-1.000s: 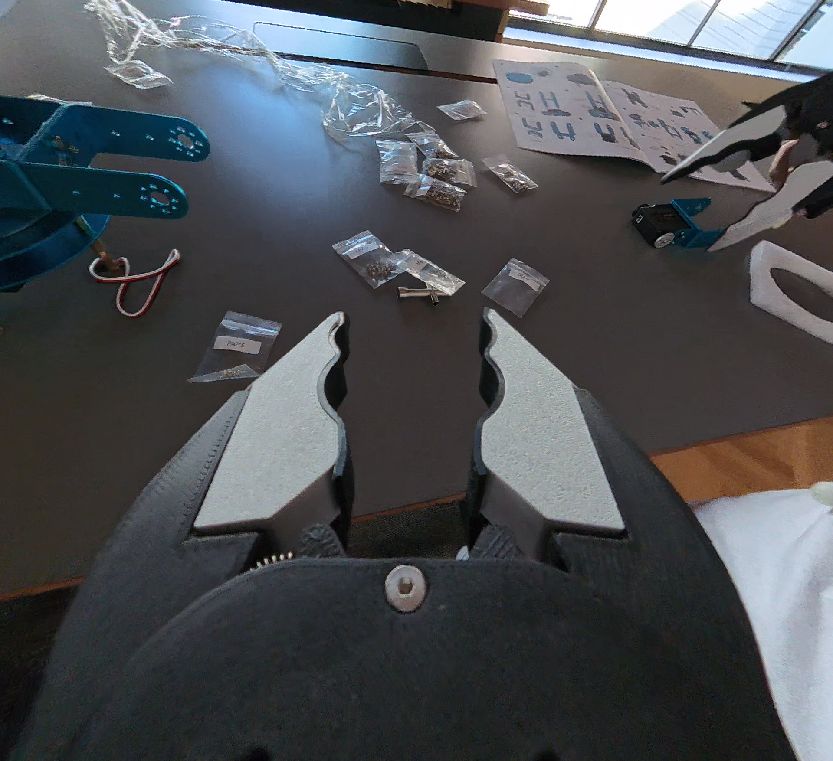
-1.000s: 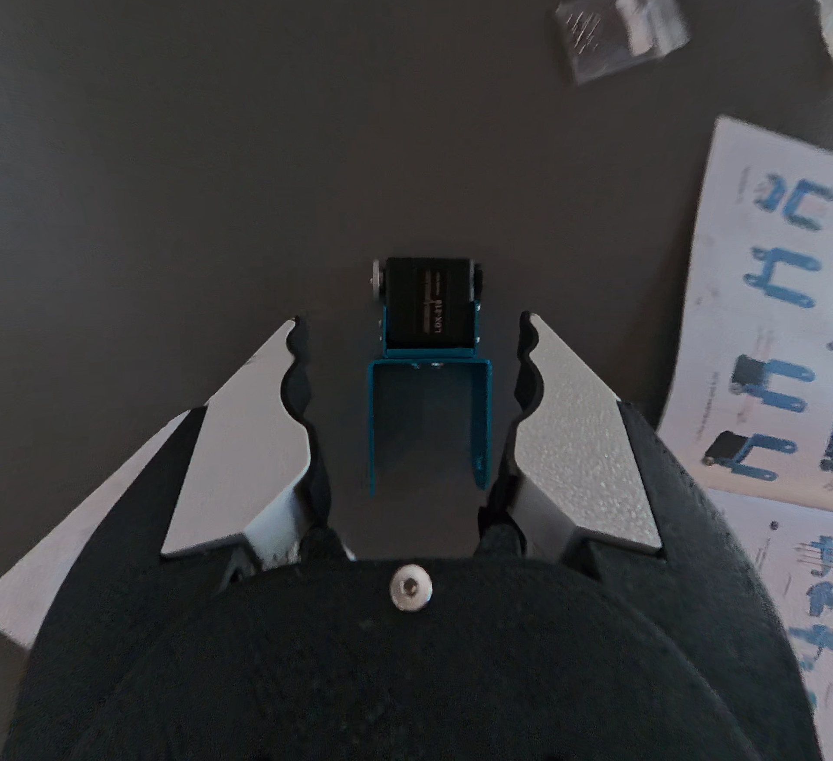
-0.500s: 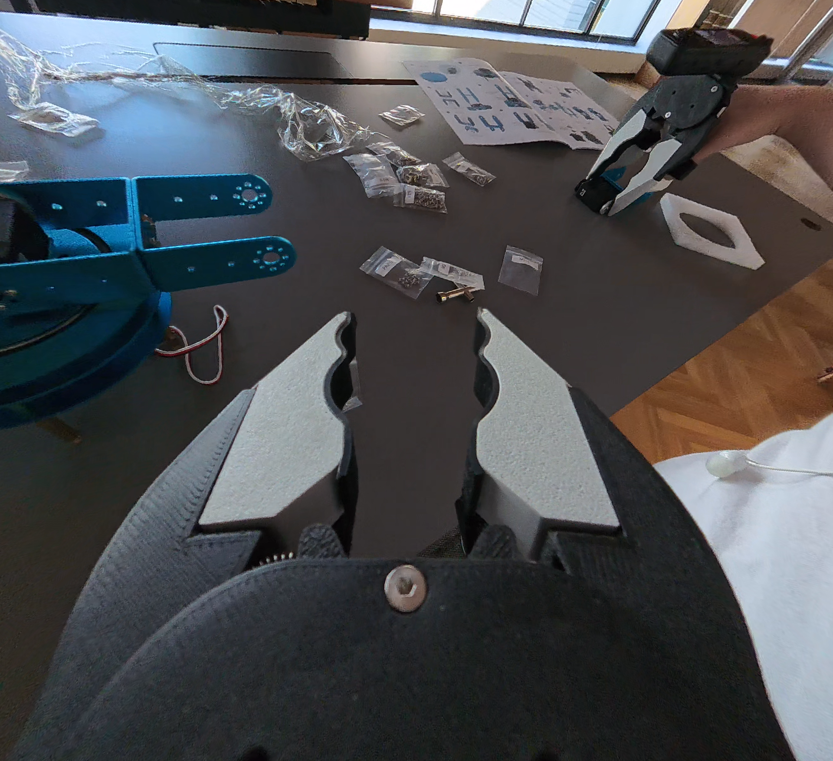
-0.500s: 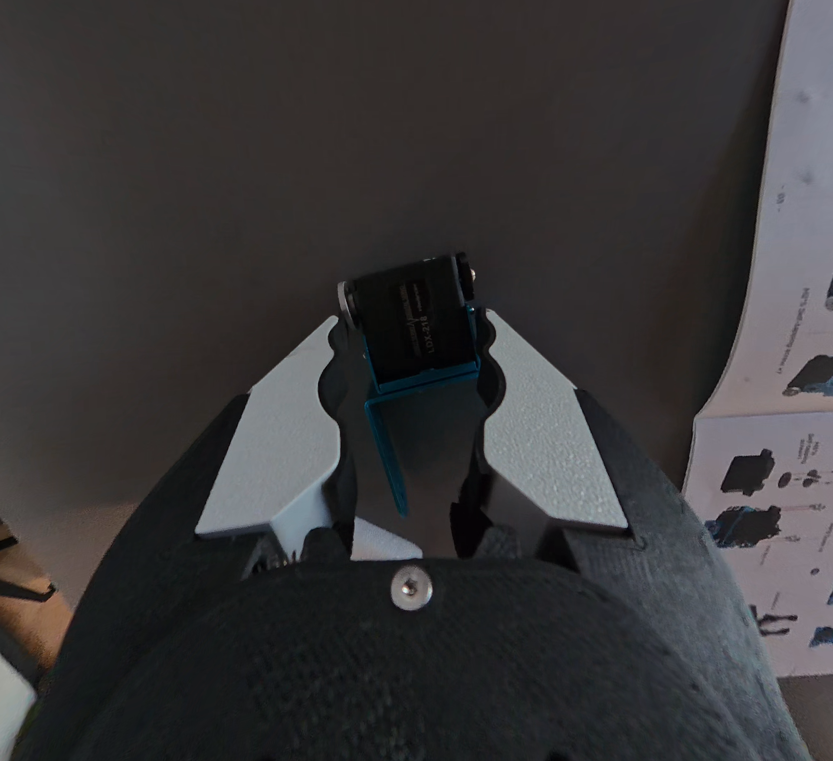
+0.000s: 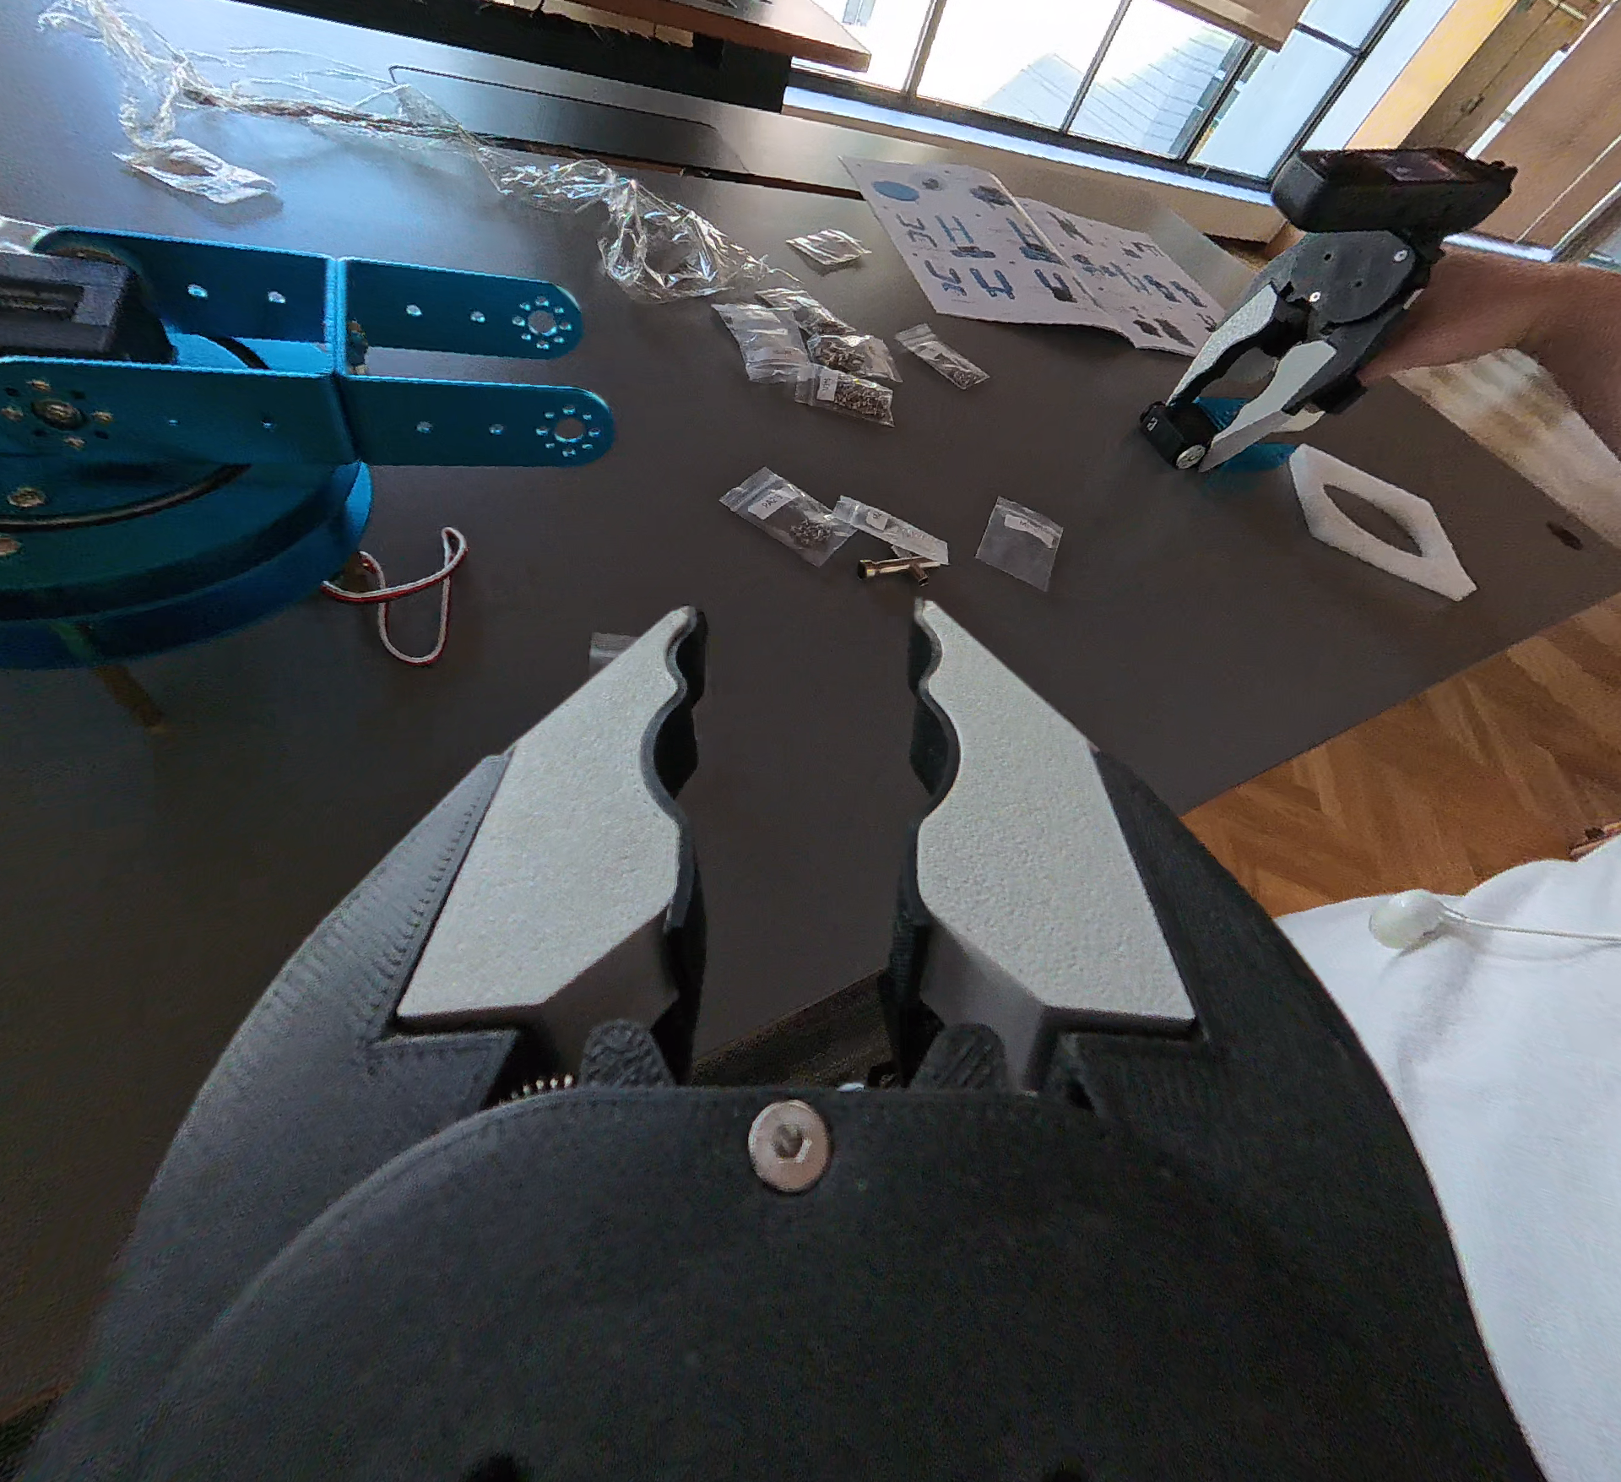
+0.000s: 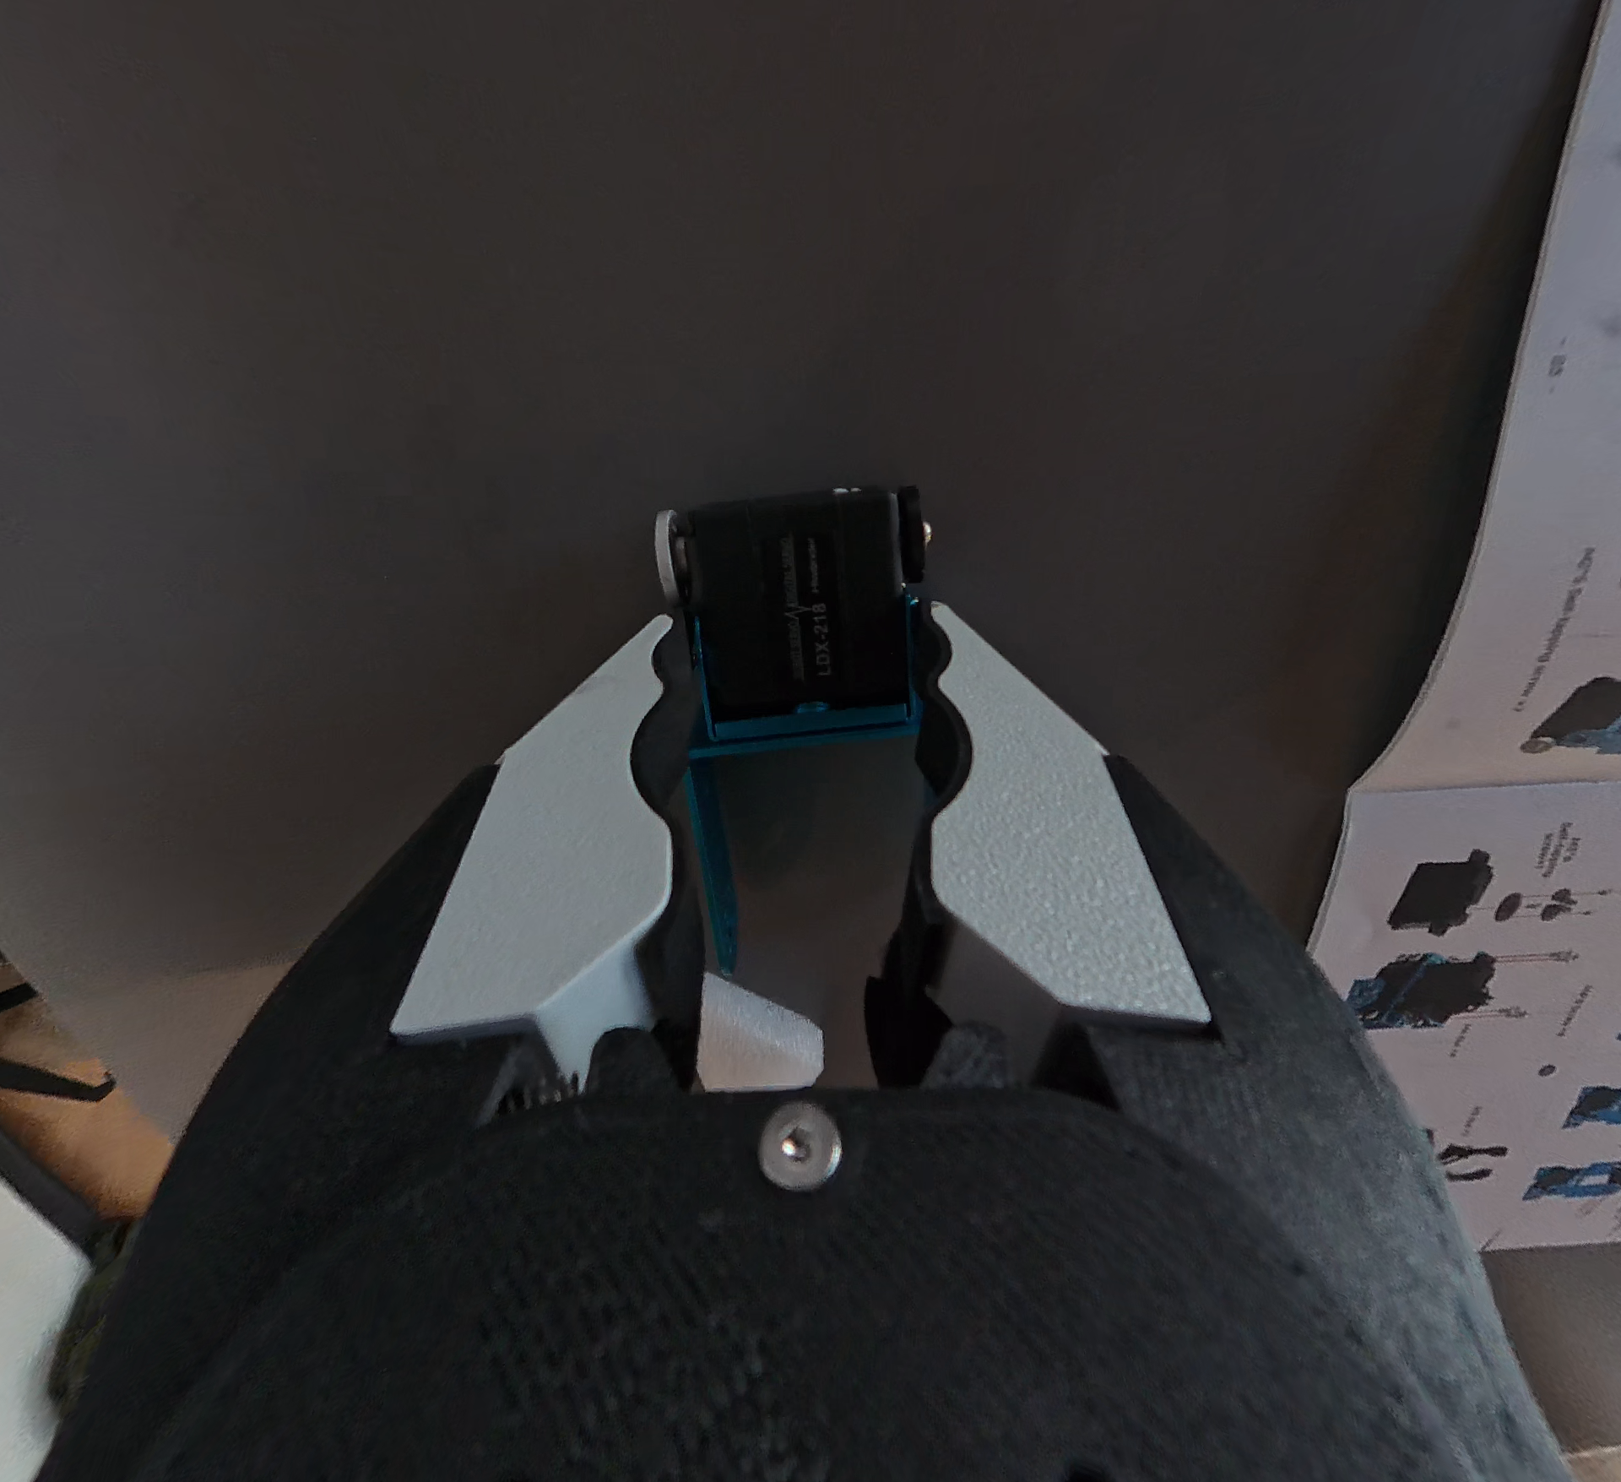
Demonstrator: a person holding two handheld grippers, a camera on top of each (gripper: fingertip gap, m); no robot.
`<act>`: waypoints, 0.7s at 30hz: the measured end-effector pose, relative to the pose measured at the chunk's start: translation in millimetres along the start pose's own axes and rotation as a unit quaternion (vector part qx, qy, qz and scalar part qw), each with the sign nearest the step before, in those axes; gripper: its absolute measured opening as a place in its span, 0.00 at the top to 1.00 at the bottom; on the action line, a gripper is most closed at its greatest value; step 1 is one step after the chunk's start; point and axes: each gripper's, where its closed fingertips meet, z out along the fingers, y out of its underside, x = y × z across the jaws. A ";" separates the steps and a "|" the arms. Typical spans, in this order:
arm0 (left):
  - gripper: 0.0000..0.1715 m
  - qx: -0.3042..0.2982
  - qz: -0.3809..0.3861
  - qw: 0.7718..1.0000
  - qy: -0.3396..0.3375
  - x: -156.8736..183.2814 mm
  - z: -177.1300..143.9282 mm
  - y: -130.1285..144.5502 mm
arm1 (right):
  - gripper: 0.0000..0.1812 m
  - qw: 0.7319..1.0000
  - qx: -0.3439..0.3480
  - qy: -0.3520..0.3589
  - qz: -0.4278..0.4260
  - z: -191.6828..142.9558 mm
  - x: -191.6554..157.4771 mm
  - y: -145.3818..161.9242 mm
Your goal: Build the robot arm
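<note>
My right gripper (image 6: 803,620) is shut on a black servo in a blue metal bracket (image 6: 794,624); its fingers press the bracket's two sides. In the left wrist view that gripper (image 5: 1202,440) holds the servo (image 5: 1171,433) just above the dark table (image 5: 789,738), far right. My left gripper (image 5: 807,620) is open and empty above the table's near part. A blue robot-arm base with two blue bracket arms (image 5: 456,369) stands at the left. A small metal socket wrench (image 5: 895,570) lies just beyond my left fingertips.
Several small clear bags of screws (image 5: 824,378) lie mid-table, with crumpled clear wrap (image 5: 649,238) behind. A printed instruction sheet (image 5: 1035,255) lies at the back right, also in the right wrist view (image 6: 1509,870). A white foam frame (image 5: 1377,532) lies right. A red-white wire loop (image 5: 421,606) lies by the base. Across from one pair of fingers to the other is roughly 50 cm. To the small metal socket wrench (image 5: 895,570): left tips about 20 cm, right tips about 30 cm.
My right gripper came down around the blue bracket, shut on its sides and lifted it slightly. My left gripper pulled back and turned, staying open.
</note>
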 end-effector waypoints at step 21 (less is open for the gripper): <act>0.74 -0.069 0.084 0.989 0.104 75.0 67.9 2.0 | 0.55 0.951 0.227 0.142 0.152 -45.7 -35.8 41.1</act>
